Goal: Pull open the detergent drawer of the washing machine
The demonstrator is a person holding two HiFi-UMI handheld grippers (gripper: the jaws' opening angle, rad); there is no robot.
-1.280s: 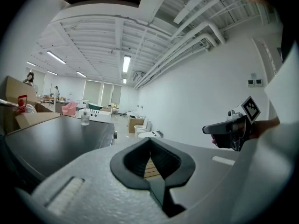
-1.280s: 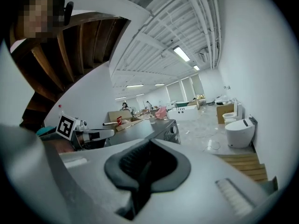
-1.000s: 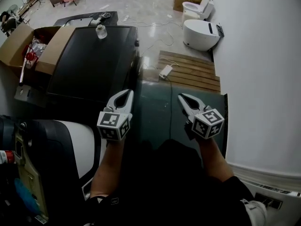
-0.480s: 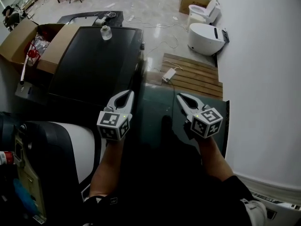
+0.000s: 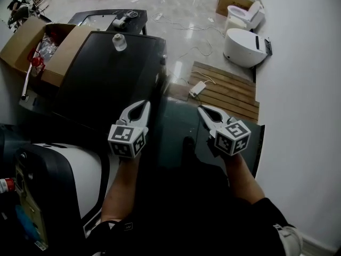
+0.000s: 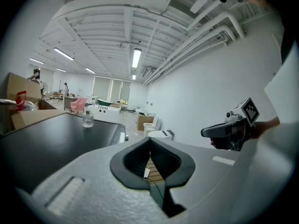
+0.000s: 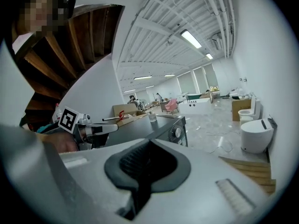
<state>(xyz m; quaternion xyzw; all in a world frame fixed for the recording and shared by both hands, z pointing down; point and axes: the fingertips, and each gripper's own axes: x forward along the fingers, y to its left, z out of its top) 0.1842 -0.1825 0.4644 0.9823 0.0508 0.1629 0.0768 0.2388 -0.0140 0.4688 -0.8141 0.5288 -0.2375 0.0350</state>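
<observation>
Black-topped washing machine (image 5: 106,73) stands upper left; drawer not in view. Left gripper (image 5: 141,105) and right gripper (image 5: 202,110) both closed, empty. One should open before hooking the drawer front.

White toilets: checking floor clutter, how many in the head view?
2: rounded white toilet beside the slatted wooden pallet, second toilet beyond it by the cardboard box. Others may be hidden.

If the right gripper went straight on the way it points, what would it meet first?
Likely the wooden slats on the floor. The shut, empty right gripper points past the far edge of the grey-green machine top beneath it. Its height above that top is unclear, so it might clip the edge.
</observation>
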